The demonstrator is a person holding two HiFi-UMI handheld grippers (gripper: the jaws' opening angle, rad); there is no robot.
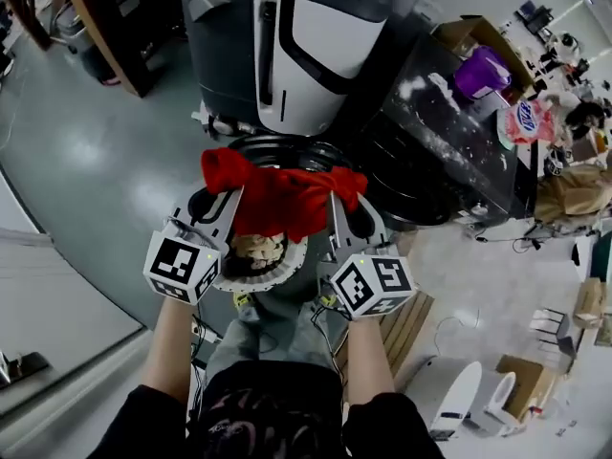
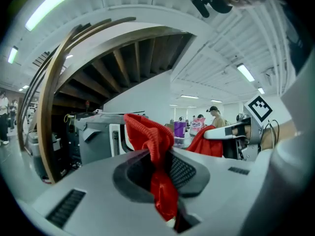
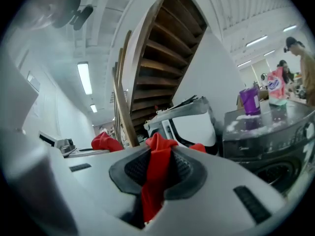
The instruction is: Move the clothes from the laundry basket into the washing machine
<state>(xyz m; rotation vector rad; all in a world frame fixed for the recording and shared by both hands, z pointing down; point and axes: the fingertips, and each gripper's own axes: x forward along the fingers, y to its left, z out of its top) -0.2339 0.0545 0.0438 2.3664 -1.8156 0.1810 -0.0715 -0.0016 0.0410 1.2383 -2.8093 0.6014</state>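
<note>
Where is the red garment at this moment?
The red garment hangs at the head view's centre, stretched between the left gripper and right gripper, above the laundry basket.

An open lab hall — strip lights [image 2: 49,6], wooden staircase [image 3: 167,58], washing machine [image 1: 316,36], cluttered tables [image 1: 564,113].

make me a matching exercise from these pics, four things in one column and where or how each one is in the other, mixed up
Things:
1 red garment
2 purple jug
3 laundry basket
4 left claw

Places or states:
a on top of the dark machine
b shut on one end of the garment
c below the garment
d stretched across to the right claw

Pairs: 1-d, 2-a, 3-c, 4-b
</note>
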